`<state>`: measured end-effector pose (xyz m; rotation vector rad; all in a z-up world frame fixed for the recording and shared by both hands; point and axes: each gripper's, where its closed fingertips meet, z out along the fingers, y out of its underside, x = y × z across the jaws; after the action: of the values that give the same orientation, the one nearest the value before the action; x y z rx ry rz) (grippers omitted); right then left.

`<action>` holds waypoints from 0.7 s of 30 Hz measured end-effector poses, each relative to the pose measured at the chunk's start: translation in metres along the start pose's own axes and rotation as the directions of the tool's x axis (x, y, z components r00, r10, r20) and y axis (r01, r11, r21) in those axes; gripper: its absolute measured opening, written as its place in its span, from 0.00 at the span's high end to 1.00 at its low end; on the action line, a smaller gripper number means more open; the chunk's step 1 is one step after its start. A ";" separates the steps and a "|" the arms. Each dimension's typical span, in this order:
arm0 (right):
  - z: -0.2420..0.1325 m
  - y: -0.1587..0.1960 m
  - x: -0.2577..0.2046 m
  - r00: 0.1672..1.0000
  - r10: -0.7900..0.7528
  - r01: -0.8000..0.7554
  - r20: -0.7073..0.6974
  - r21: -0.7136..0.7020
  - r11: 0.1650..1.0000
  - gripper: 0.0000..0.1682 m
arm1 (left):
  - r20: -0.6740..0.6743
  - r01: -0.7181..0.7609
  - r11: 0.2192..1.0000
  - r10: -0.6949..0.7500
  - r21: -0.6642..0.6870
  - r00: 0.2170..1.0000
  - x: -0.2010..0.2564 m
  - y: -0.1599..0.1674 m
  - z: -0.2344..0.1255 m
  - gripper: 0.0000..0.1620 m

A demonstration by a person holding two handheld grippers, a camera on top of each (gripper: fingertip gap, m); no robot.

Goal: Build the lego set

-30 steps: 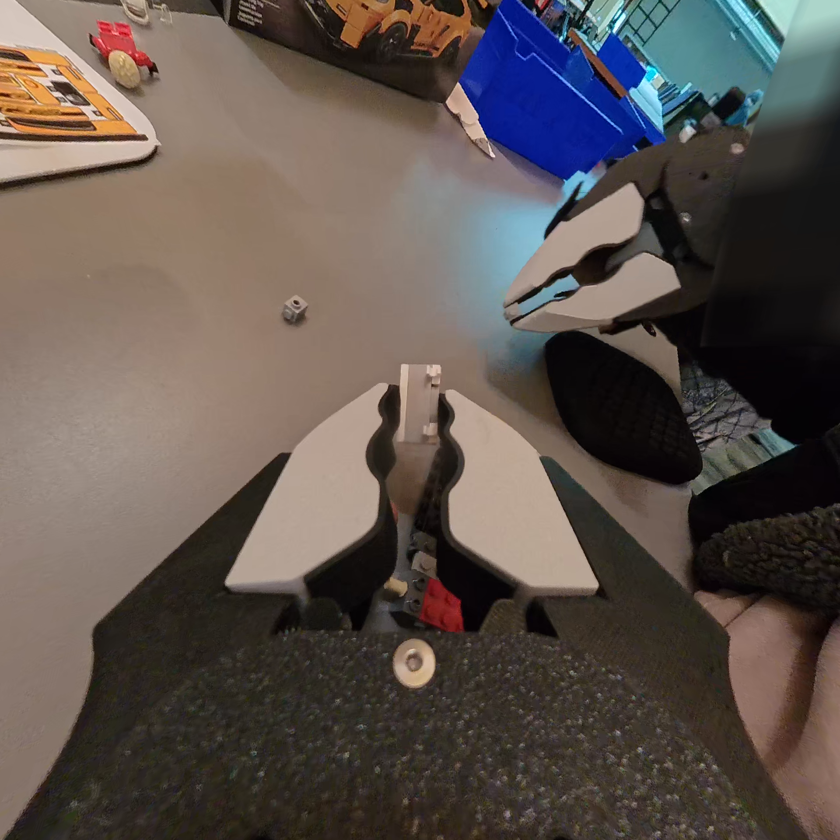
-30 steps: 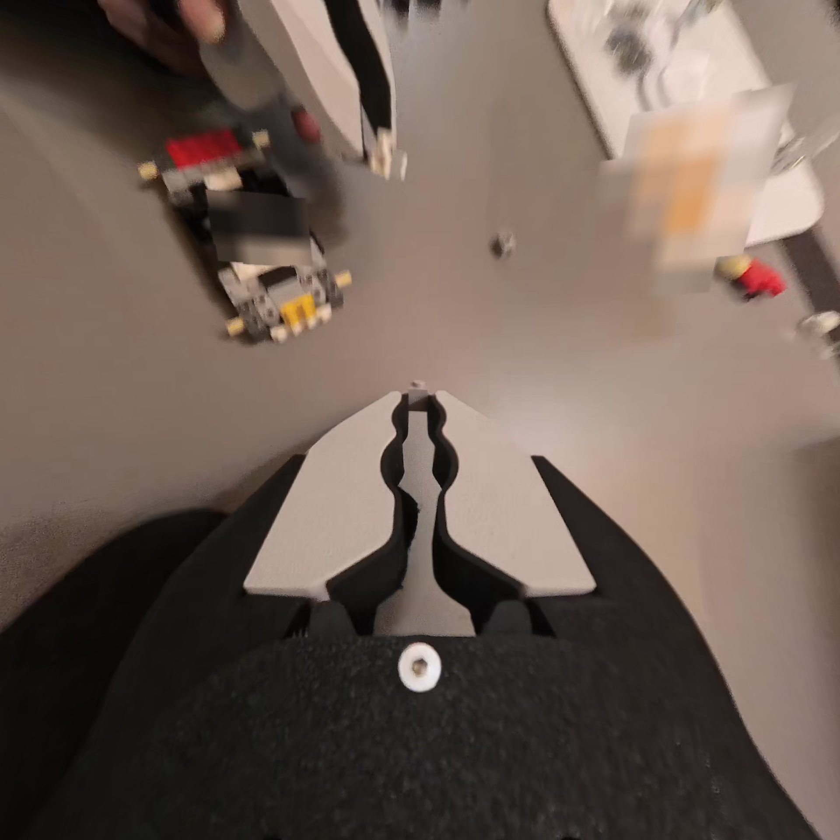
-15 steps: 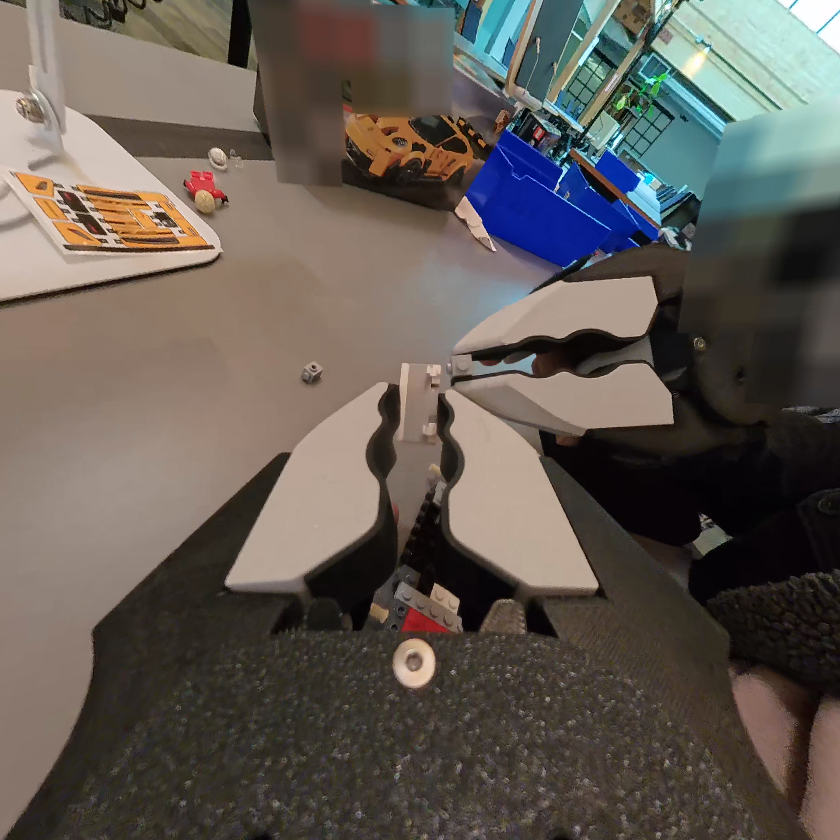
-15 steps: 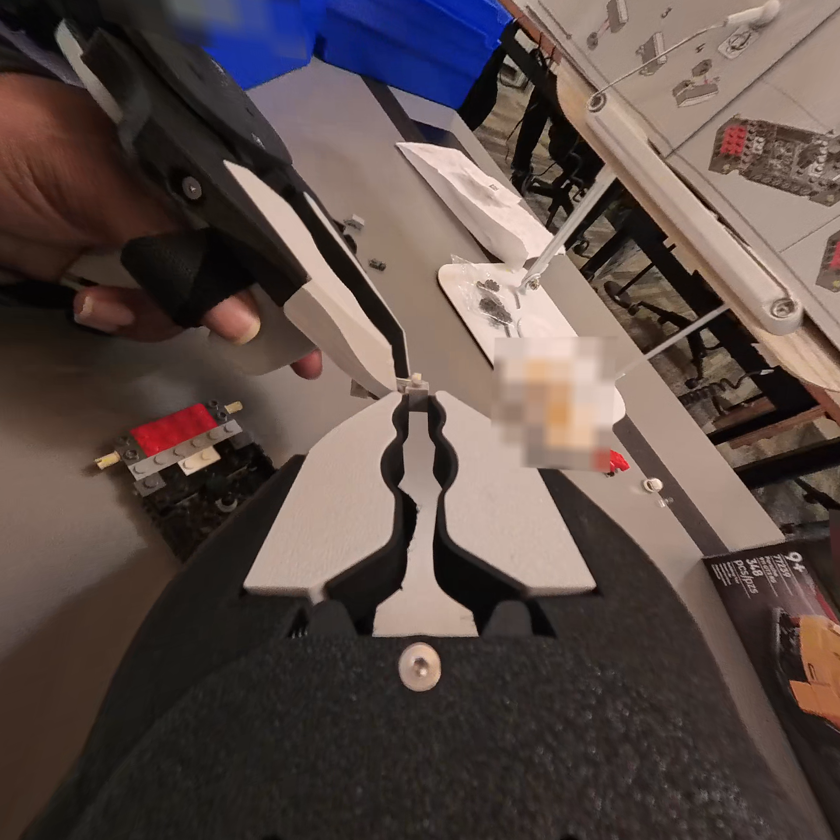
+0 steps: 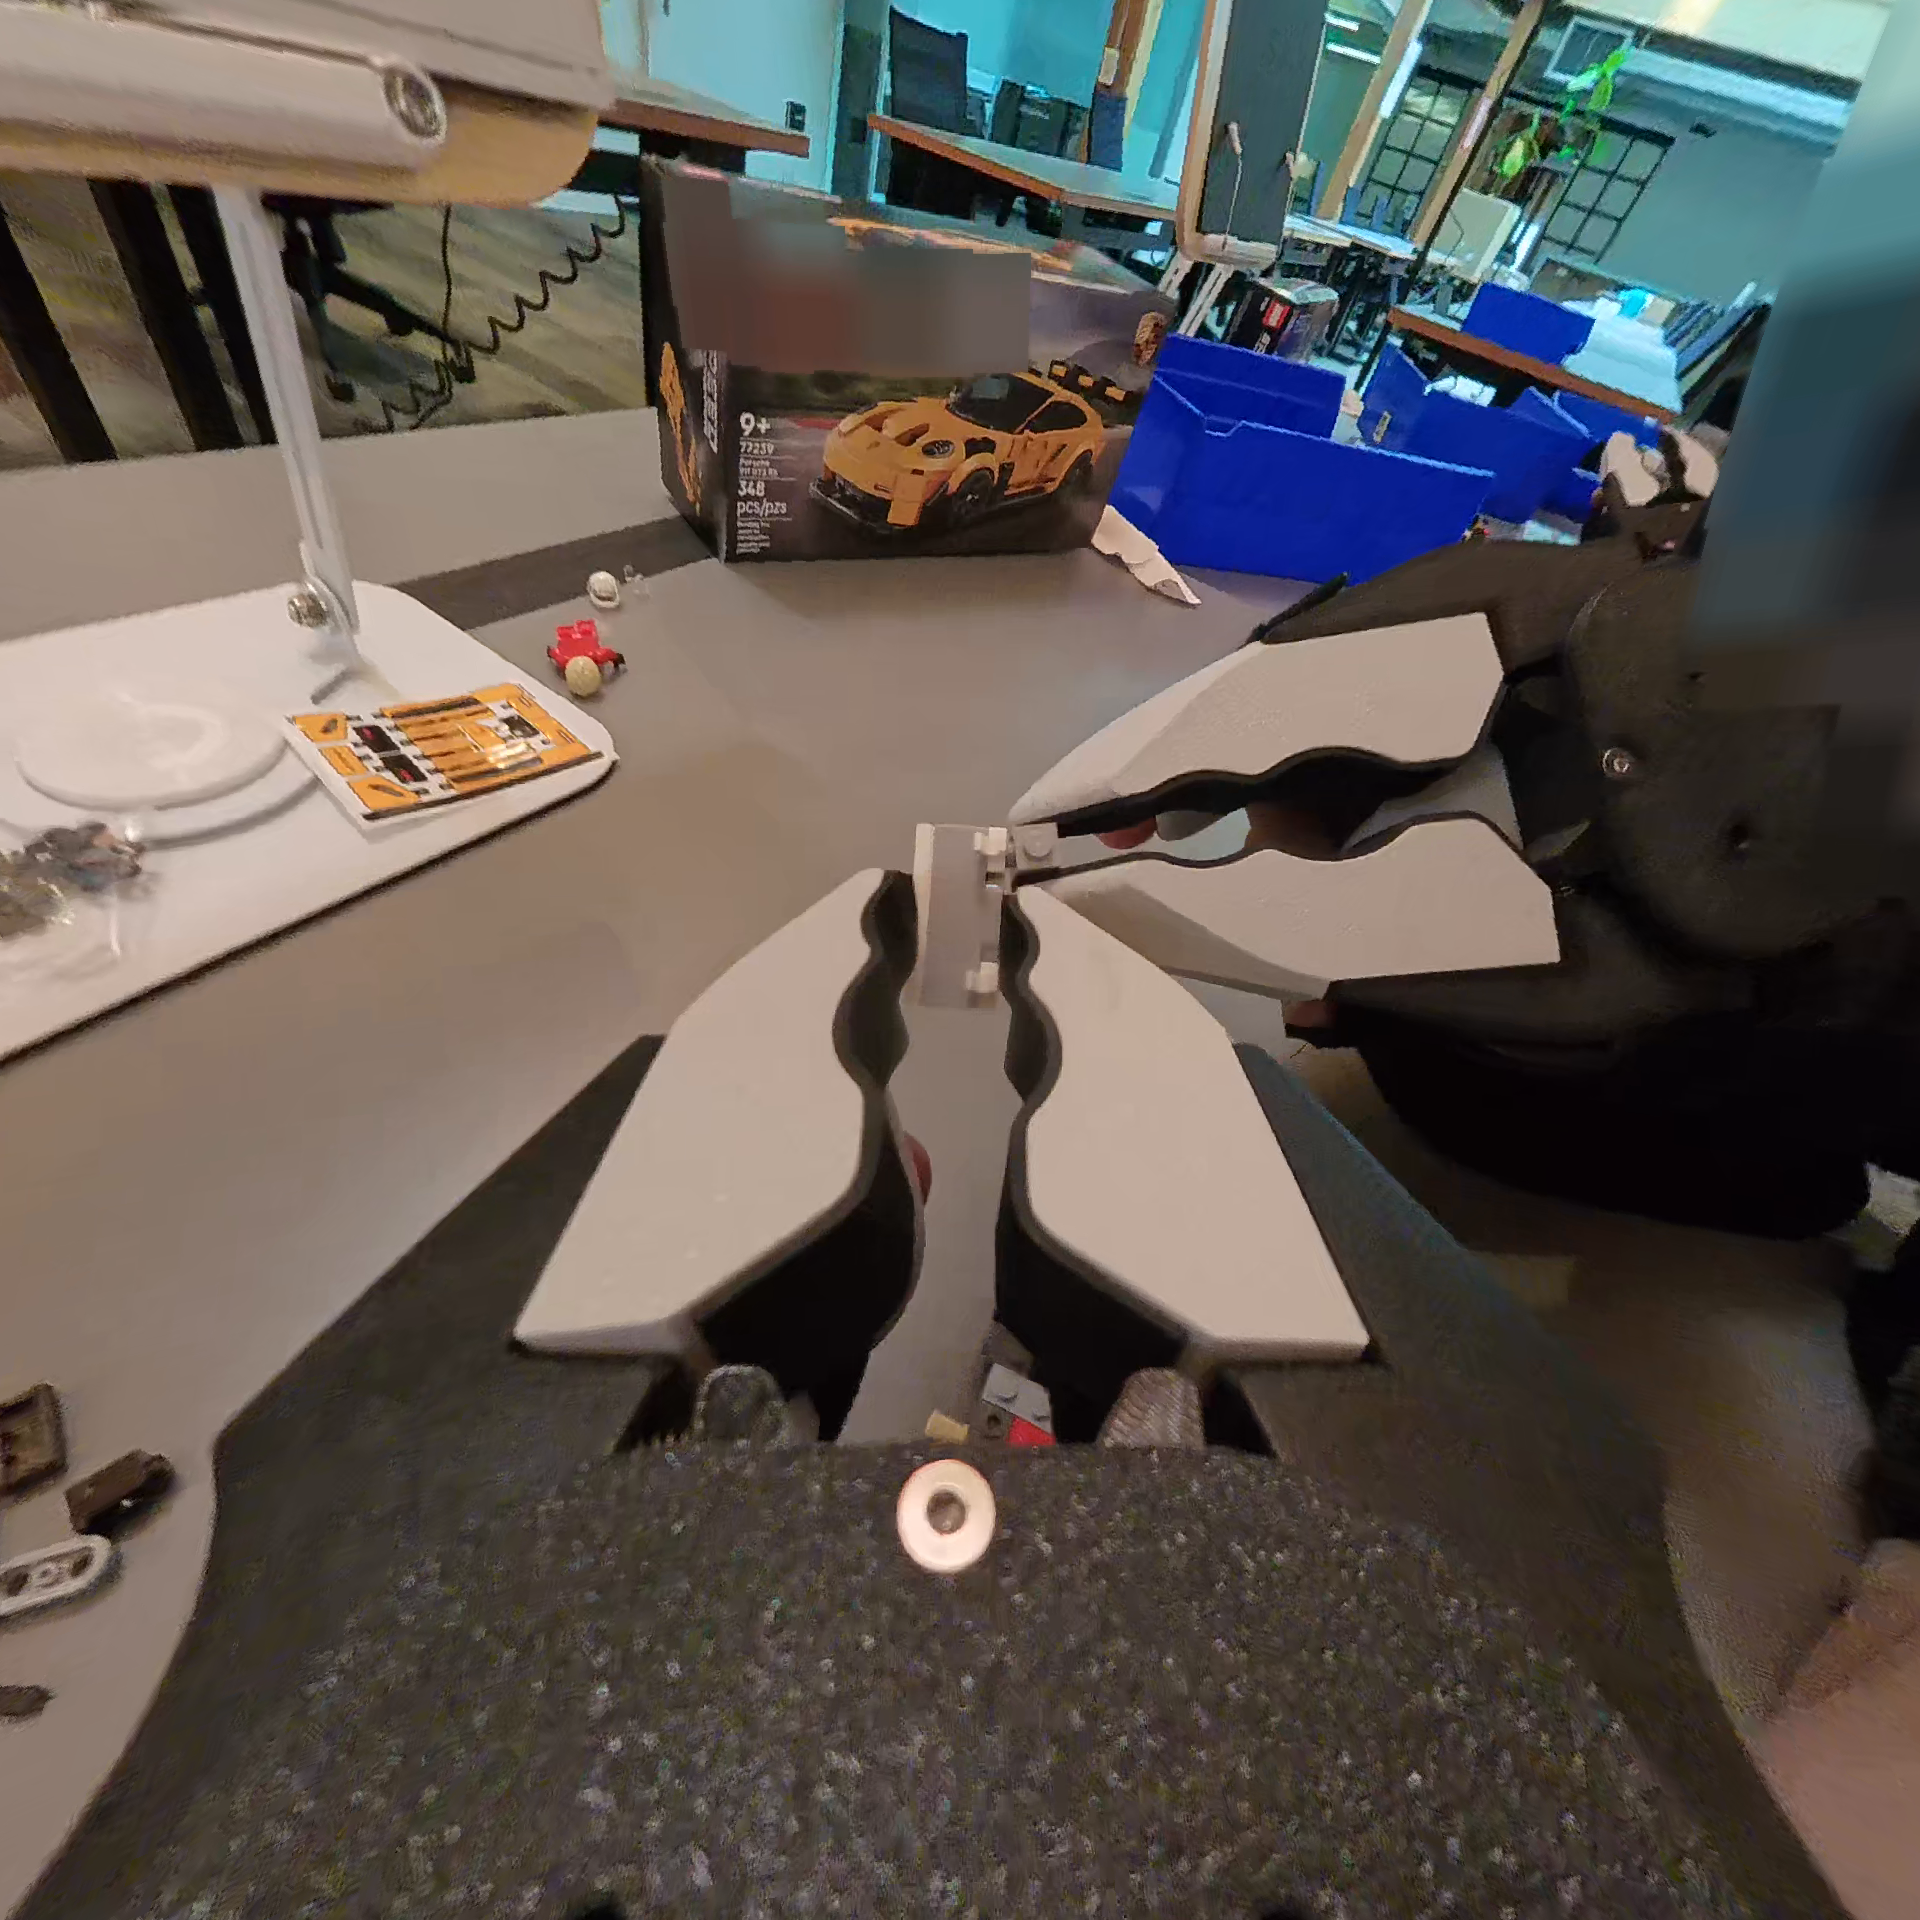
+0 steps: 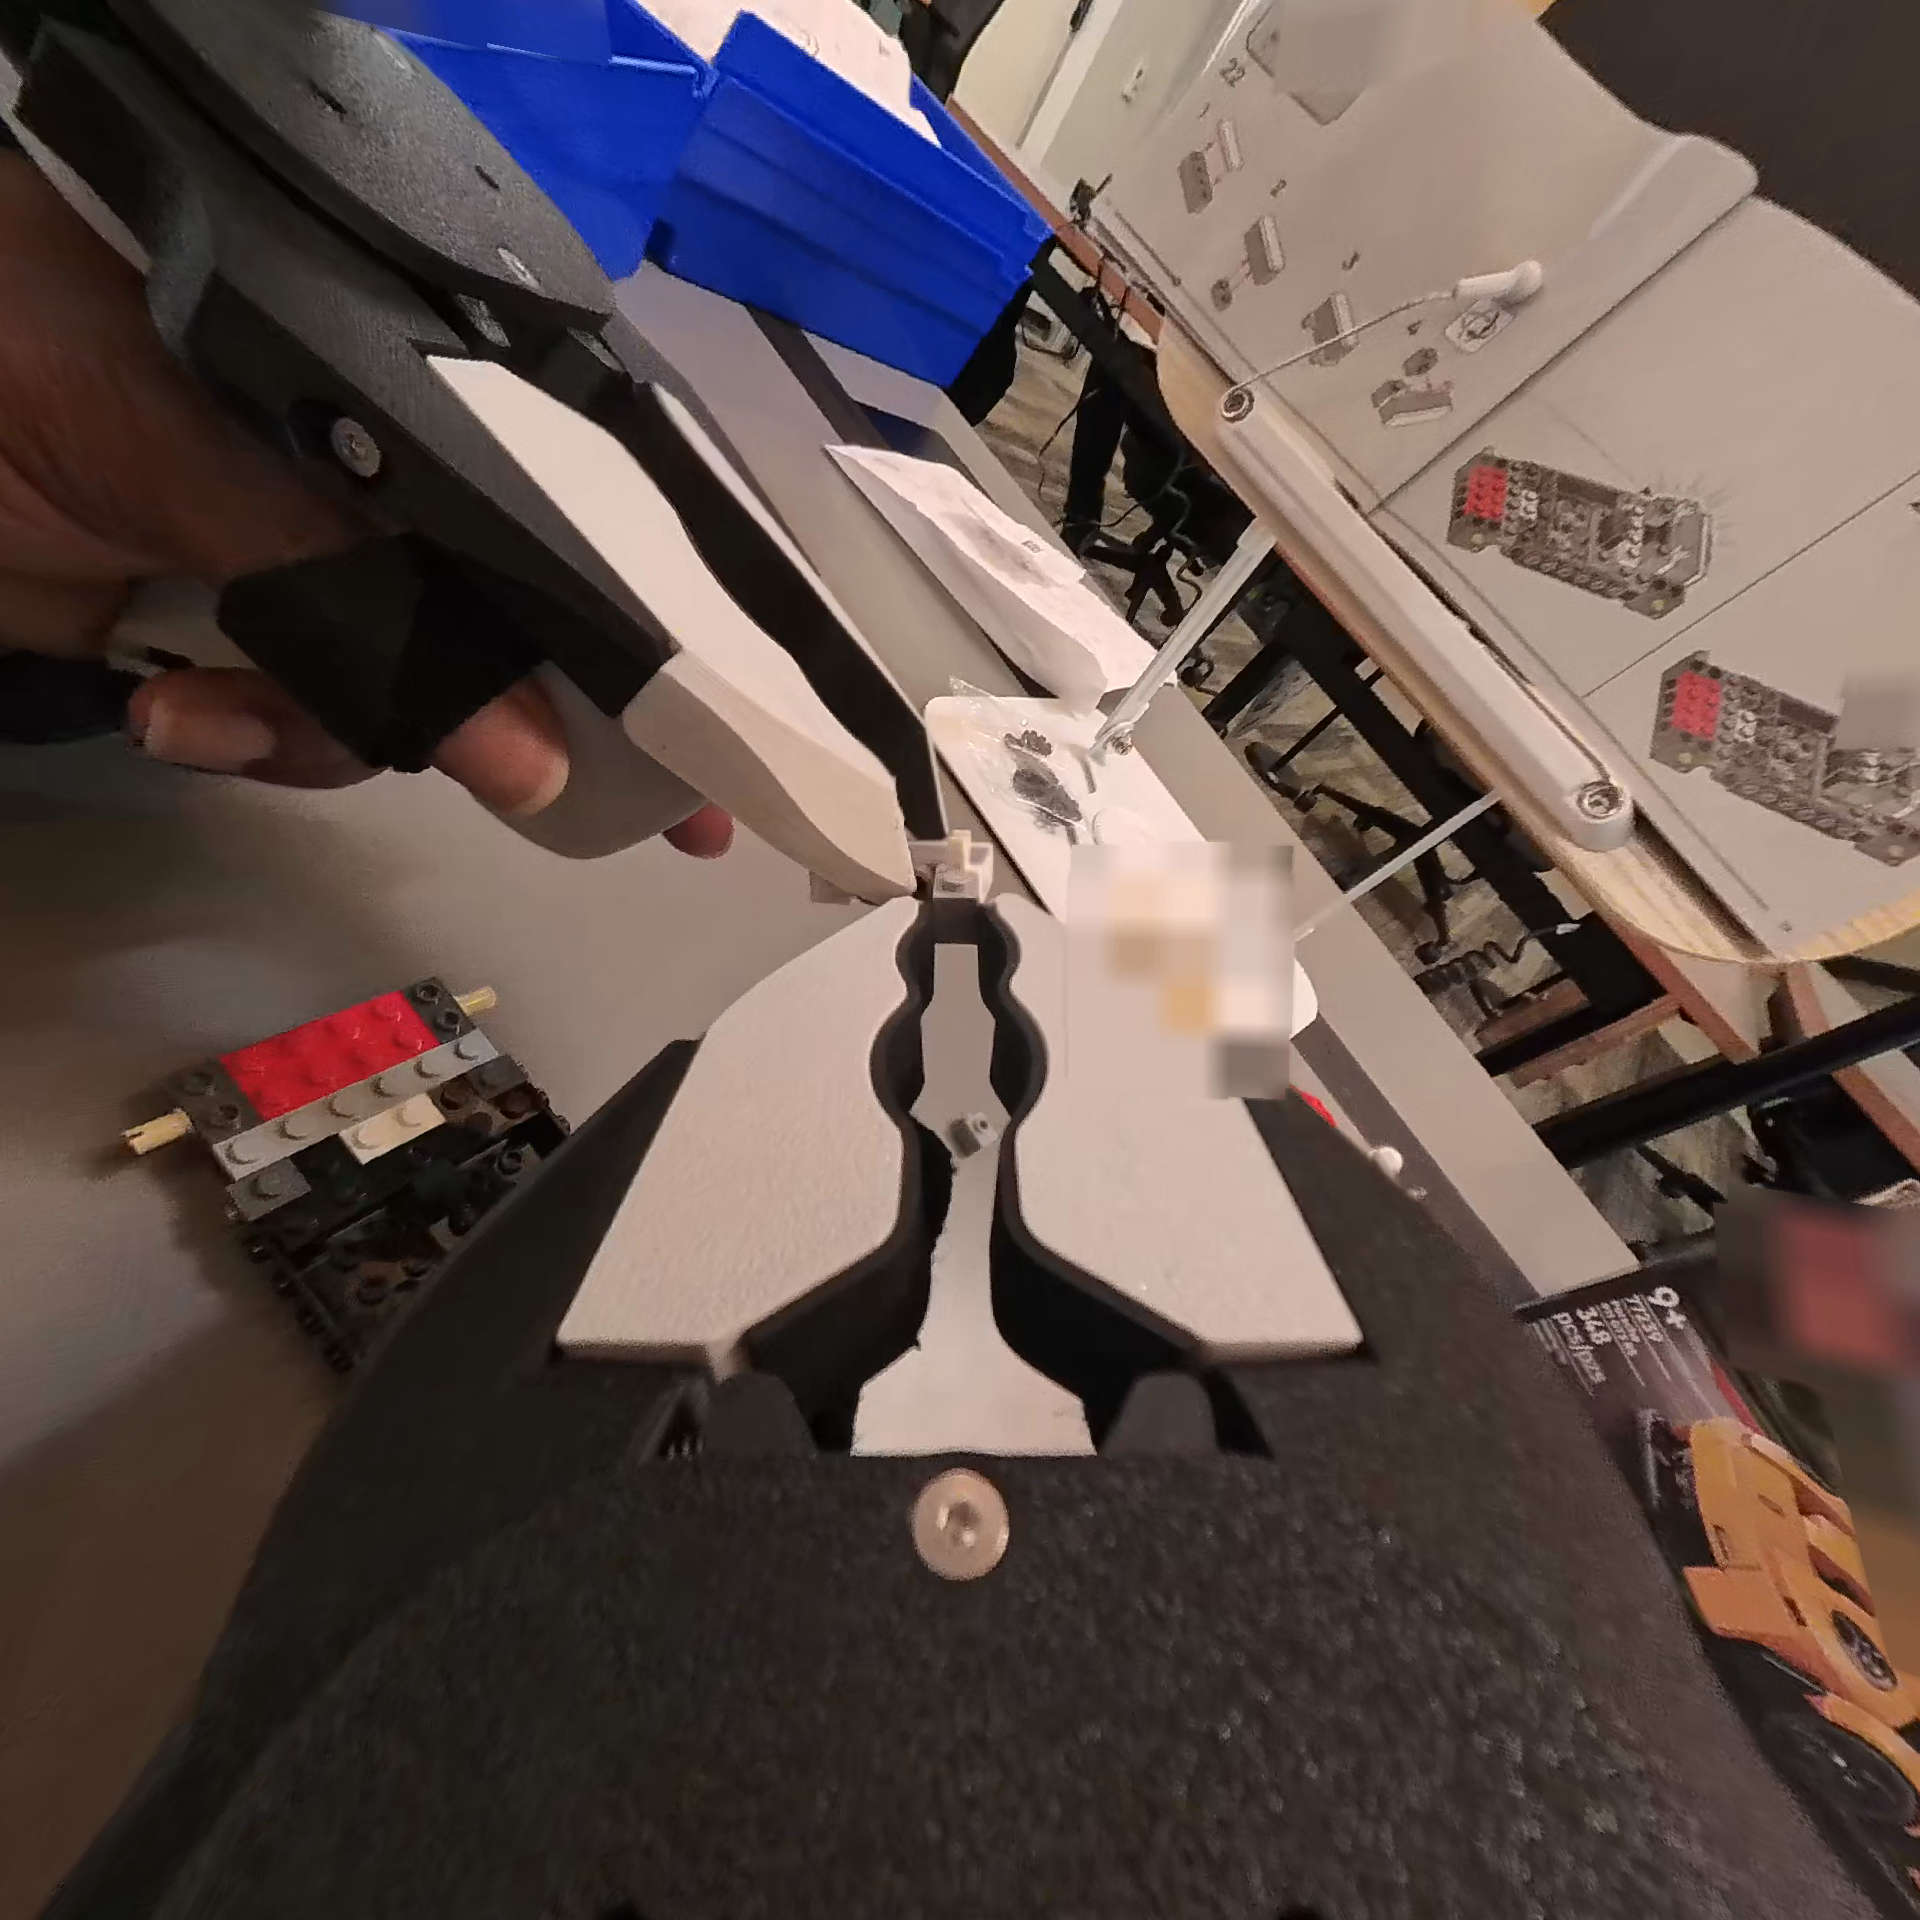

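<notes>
A light grey plate (image 5: 954, 914) is clamped upright between the fingers of the left gripper (image 5: 951, 914), held in the air above the tabletop (image 5: 312, 1039). A small grey brick (image 5: 1031, 847) is pinched at the tips of the right gripper (image 5: 1023, 847), and it is being brought against the studded side of the plate near its top; whether the two are already touching cannot quite be told from either view.

The build is judged to be at an early-to-middle stage. A partly built chassis (image 6: 343, 1122), in black and grey with a red plate on top and tan axle pins at its sides, lies on the tabletop at the near left in the right wrist view. Much appears to be left: a loose grey piece (image 6: 969, 1136) lies on the tabletop, a red sub-assembly (image 5: 580, 652) rests far left, an unused sticker sheet (image 5: 447, 743) lies on a white stand base (image 5: 260, 883), and small dark parts (image 5: 62, 1455) are scattered at the near left.

The tabletop is plain matte grey. The set's box (image 5: 862, 416) stands at the far edge, with blue bins (image 5: 1299, 488) to its right. An instruction booklet (image 6: 1558, 468) is held open on the stand. An open office with desks and chairs is seen beyond.
</notes>
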<state>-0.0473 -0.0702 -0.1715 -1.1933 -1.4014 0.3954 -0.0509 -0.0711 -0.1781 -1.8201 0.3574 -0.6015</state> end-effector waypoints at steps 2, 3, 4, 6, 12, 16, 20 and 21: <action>-0.001 -0.001 0.000 1.000 -0.010 0.010 -0.009 0.005 1.000 0.96 | 0.006 -0.047 0.999 0.047 -0.003 0.999 0.000 -0.001 -0.001 0.90; -0.001 -0.001 0.000 1.000 -0.025 0.025 -0.014 0.004 1.000 0.96 | 0.012 -0.076 0.997 0.076 -0.006 0.997 0.001 -0.001 -0.001 0.90; -0.001 -0.002 0.000 0.999 -0.034 0.034 -0.021 0.007 0.999 0.96 | 0.017 -0.100 0.995 0.100 -0.008 0.995 0.001 -0.002 -0.002 0.90; -0.002 -0.003 0.000 0.998 -0.049 0.050 -0.036 0.007 0.999 0.96 | 0.028 -0.133 0.991 0.133 -0.012 0.991 0.001 -0.002 -0.002 0.90; 0.000 -0.001 0.000 0.985 -0.134 0.131 -0.105 -0.038 0.991 0.96 | 0.064 -0.193 0.981 0.194 -0.023 0.979 -0.001 -0.001 -0.001 0.90; 0.001 0.001 0.000 0.966 -0.215 0.206 -0.144 -0.077 0.976 0.96 | 0.087 -0.228 0.973 0.230 -0.037 0.969 -0.002 0.001 0.000 0.90; 0.003 0.002 0.002 0.930 -0.304 0.283 -0.207 -0.127 0.951 0.96 | 0.130 -0.240 0.970 0.243 -0.042 0.961 -0.003 0.001 0.001 0.90; 0.004 0.003 0.002 0.924 -0.315 0.290 -0.218 -0.140 0.947 0.96 | 0.142 -0.241 0.970 0.245 -0.046 0.959 -0.004 0.001 0.001 0.90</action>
<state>-0.0488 -0.0656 -0.1734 -1.0462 -1.3800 -0.0394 -0.0536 -0.0683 -0.1802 -1.8007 0.4832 -0.2916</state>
